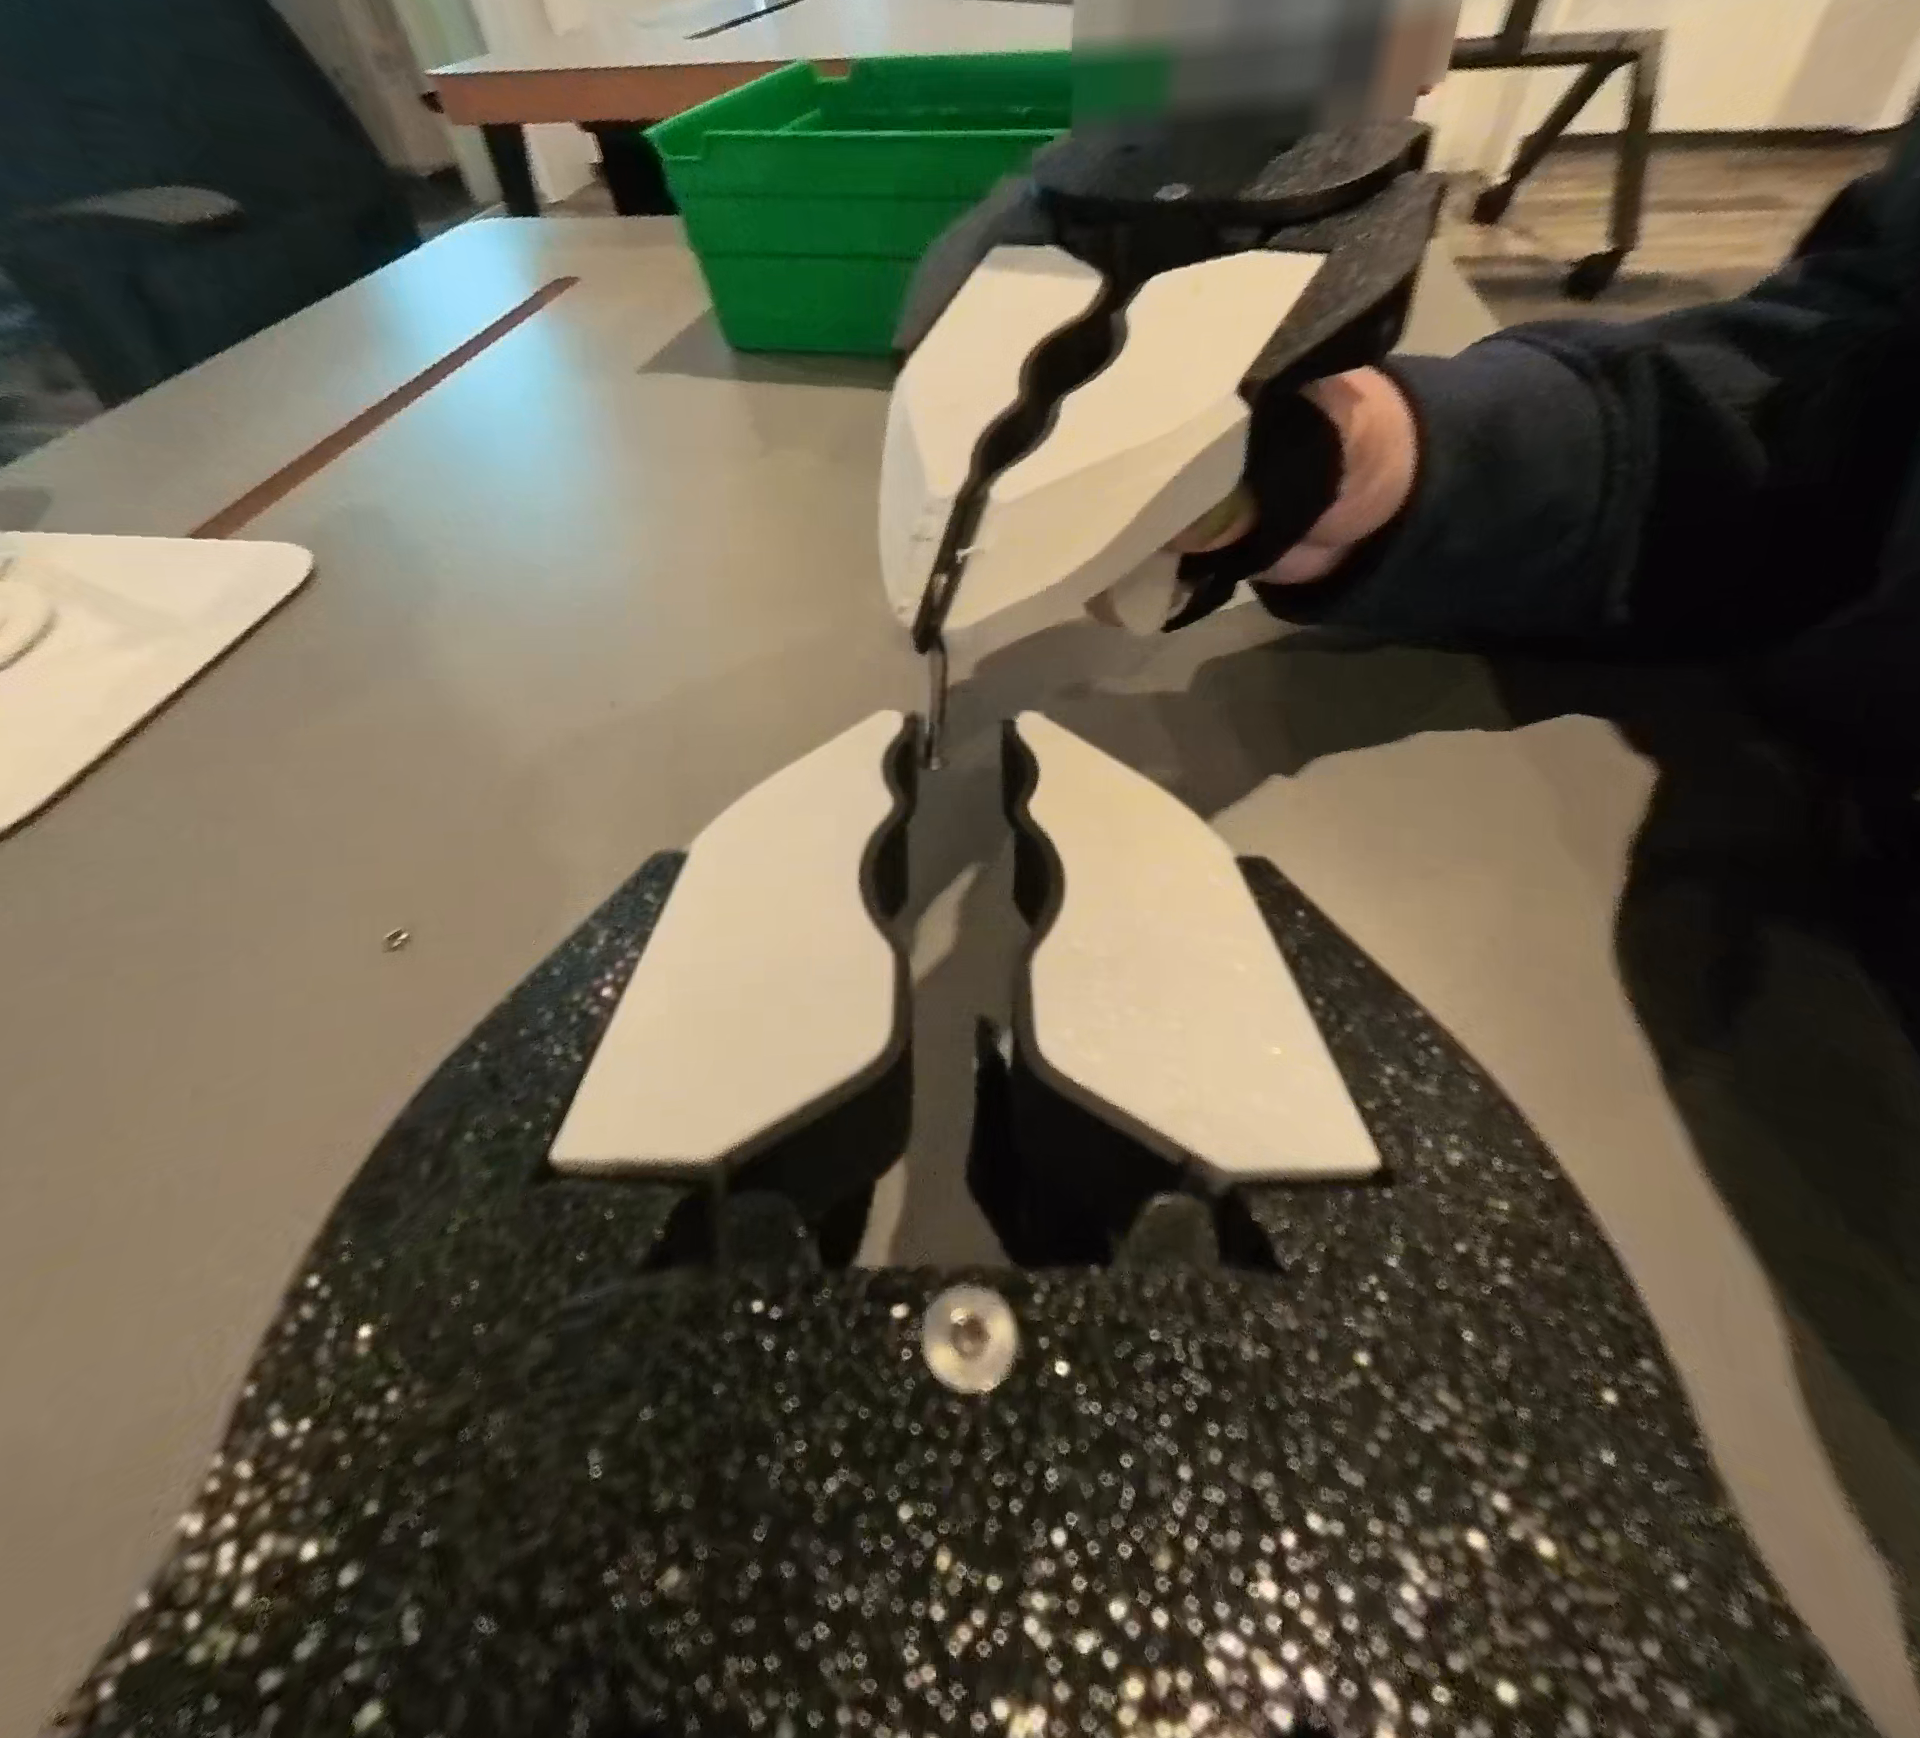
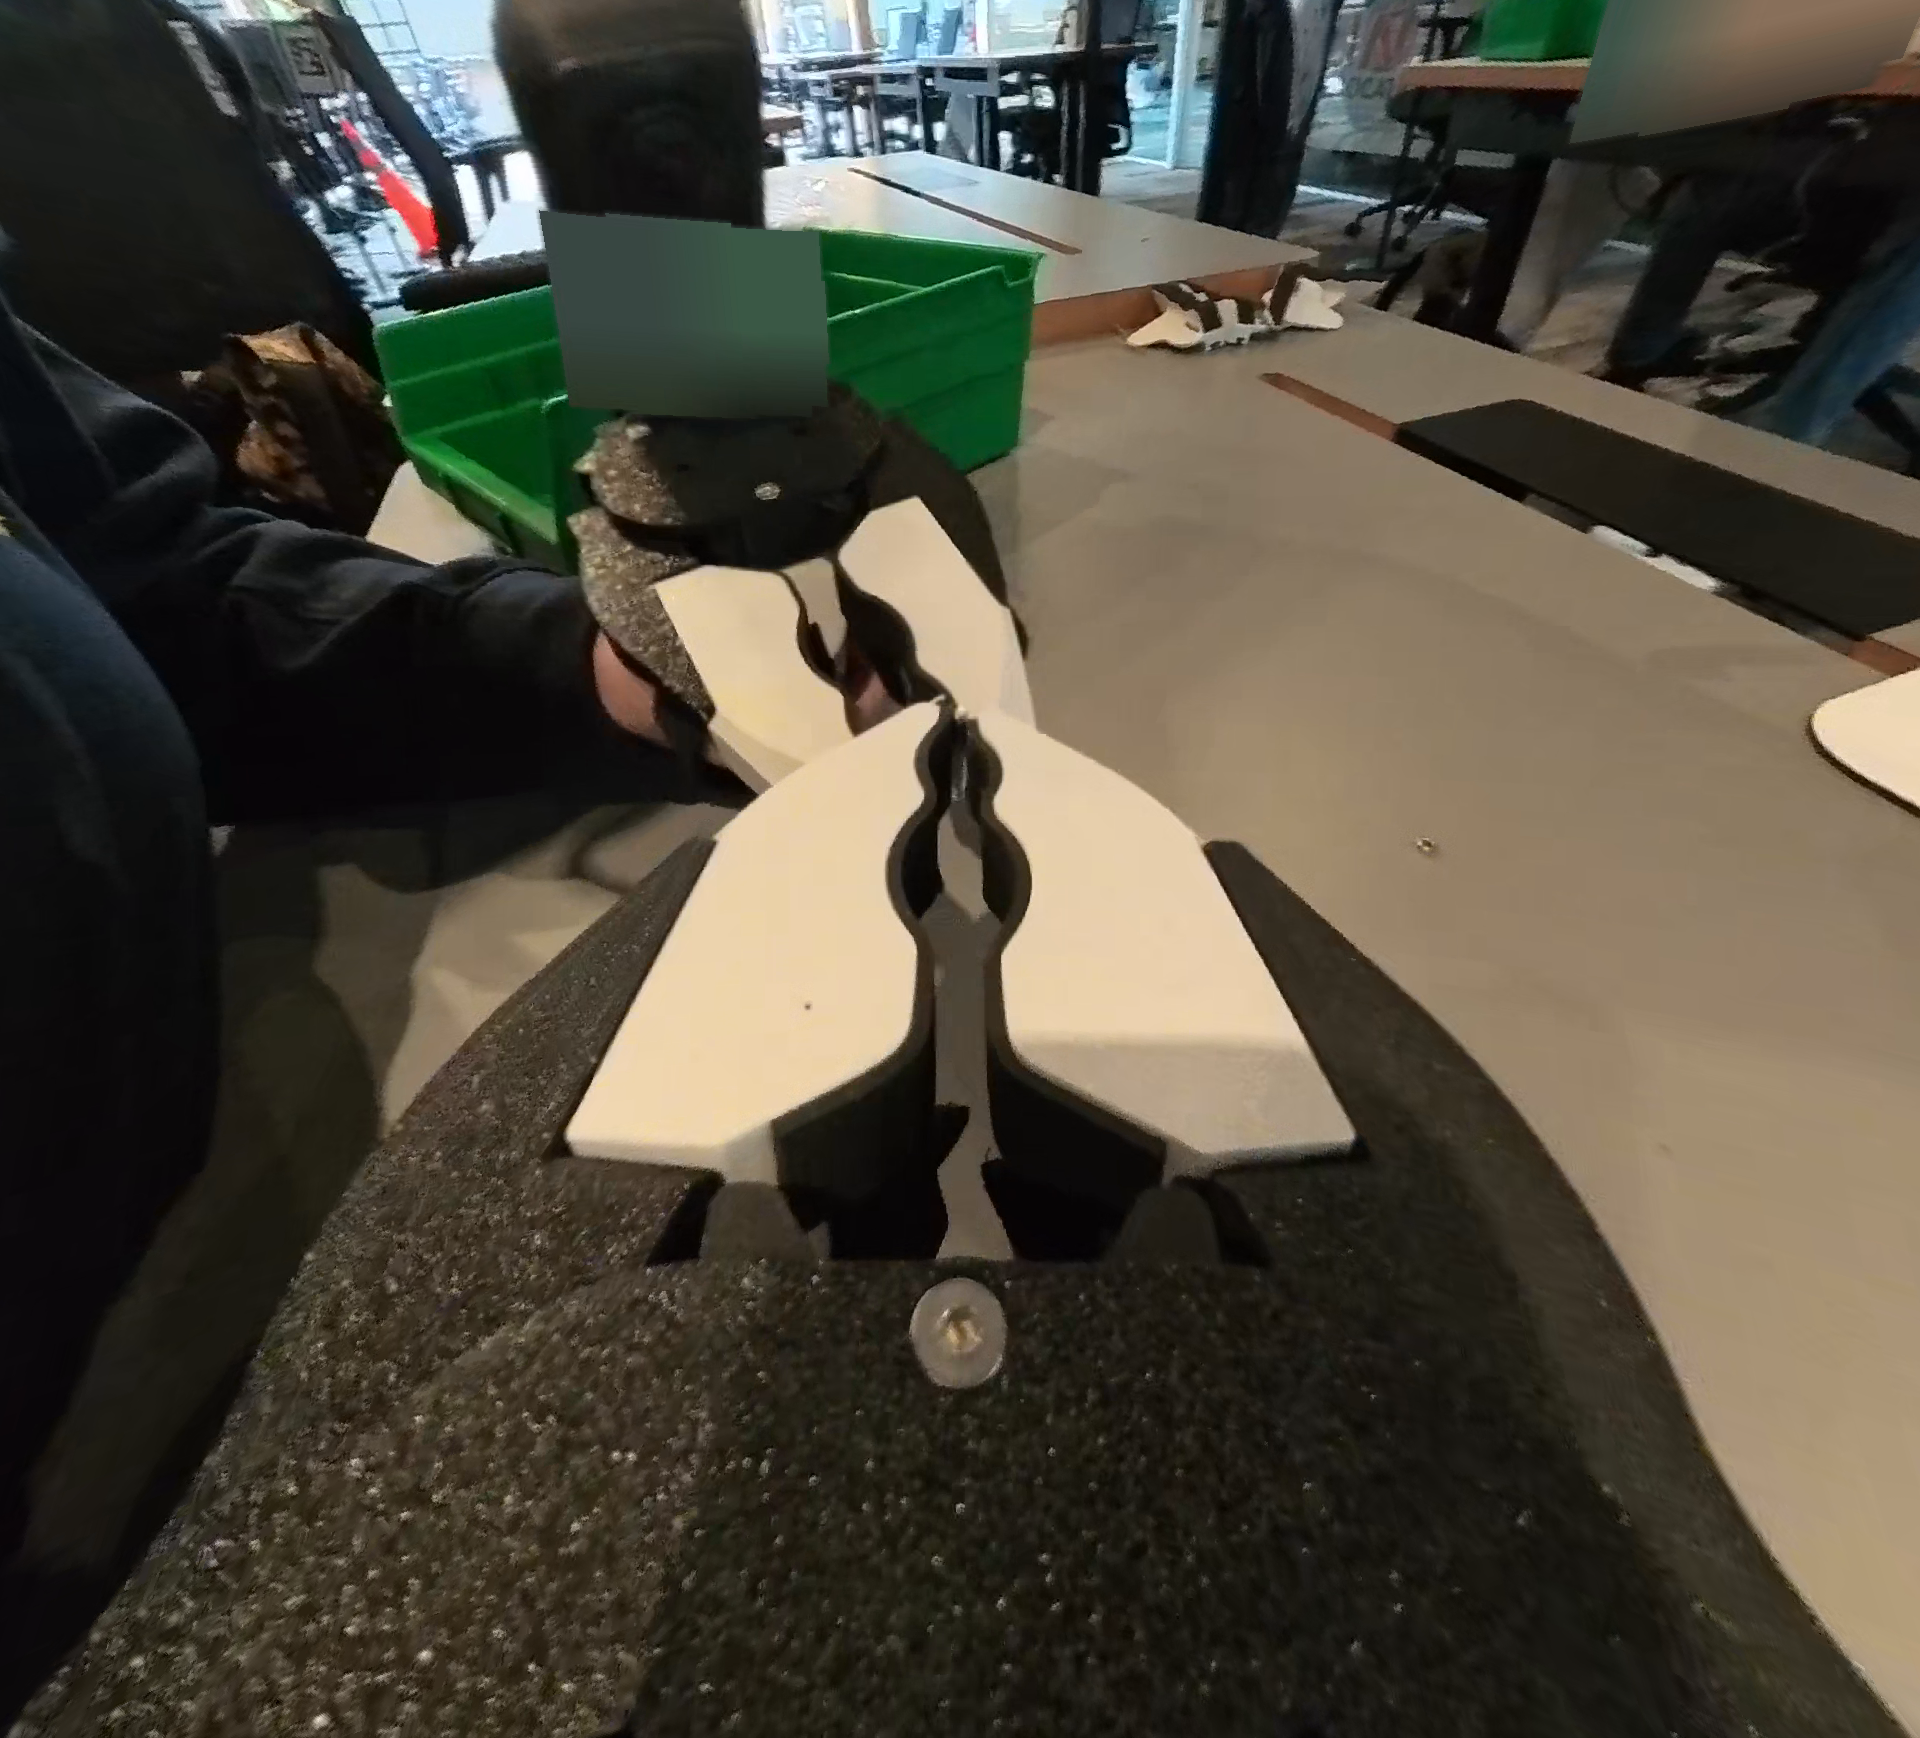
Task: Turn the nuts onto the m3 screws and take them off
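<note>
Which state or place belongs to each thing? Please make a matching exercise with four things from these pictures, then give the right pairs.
Things:
1. left gripper
2. right gripper
3. green bin
4. loose nut

States or places:
A. lies alone on the grey table
B. fingers apart, with a gap between them
C. stands at the far edge of the table
D. fingers closed on a thin screw

Pairs: 1-B, 2-D, 3-C, 4-A

Thin dark m3 screw (image 1: 932, 696) hangs near upright, its top pinched in closed white fingertips; one small silvery nut (image 1: 396, 938) lies loose on the grey table (image 1: 520, 649)
</note>
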Motion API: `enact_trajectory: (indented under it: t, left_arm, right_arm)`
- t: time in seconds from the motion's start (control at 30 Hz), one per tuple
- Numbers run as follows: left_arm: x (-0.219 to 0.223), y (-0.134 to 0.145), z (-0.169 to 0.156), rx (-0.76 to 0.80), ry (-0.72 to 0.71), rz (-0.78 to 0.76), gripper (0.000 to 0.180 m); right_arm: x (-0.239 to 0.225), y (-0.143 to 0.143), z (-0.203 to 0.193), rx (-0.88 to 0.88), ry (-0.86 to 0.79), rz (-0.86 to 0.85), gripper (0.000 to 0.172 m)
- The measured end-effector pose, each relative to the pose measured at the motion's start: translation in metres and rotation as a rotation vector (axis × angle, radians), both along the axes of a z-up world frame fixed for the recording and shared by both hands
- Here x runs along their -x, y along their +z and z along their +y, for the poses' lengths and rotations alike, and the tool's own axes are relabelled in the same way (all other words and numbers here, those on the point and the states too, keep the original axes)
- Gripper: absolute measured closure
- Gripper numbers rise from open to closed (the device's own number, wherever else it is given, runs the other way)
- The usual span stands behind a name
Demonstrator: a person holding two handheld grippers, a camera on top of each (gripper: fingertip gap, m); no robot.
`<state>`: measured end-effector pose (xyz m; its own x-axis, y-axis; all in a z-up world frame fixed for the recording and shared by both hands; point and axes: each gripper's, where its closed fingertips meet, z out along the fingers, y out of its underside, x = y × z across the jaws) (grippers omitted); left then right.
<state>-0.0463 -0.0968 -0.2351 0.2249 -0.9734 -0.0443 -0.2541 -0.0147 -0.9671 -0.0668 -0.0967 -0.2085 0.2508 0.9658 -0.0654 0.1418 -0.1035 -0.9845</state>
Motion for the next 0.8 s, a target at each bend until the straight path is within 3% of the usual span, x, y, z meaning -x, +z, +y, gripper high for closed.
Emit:
enact_trajectory:
  t: [0.17,0.43,0.53,0.63,0.8]
  left_arm:
    - [-0.002,0.0,-0.008,0.072,-0.073,-0.034,0.169]
    - [0.0,0.001,-0.006,0.06,-0.062,-0.038,0.177]
    - [0.01,0.005,0.011,0.041,0.049,-0.079,0.178]
    - [0.031,0.006,0.036,-0.012,0.211,-0.092,0.177]
    - [0.058,0.017,0.084,-0.072,0.459,-0.142,0.178]
  right_arm:
    - [-0.001,-0.001,-0.006,0.025,0.063,-0.005,0.17]
    - [0.0,0.001,-0.007,0.015,0.091,0.024,0.169]
    - [-0.011,0.002,0.016,-0.021,-0.025,0.063,0.154]
    - [-0.026,-0.017,0.062,-0.099,-0.23,-0.066,0.14]
    - [-0.013,-0.058,0.111,-0.022,-0.2,-0.285,0.146]
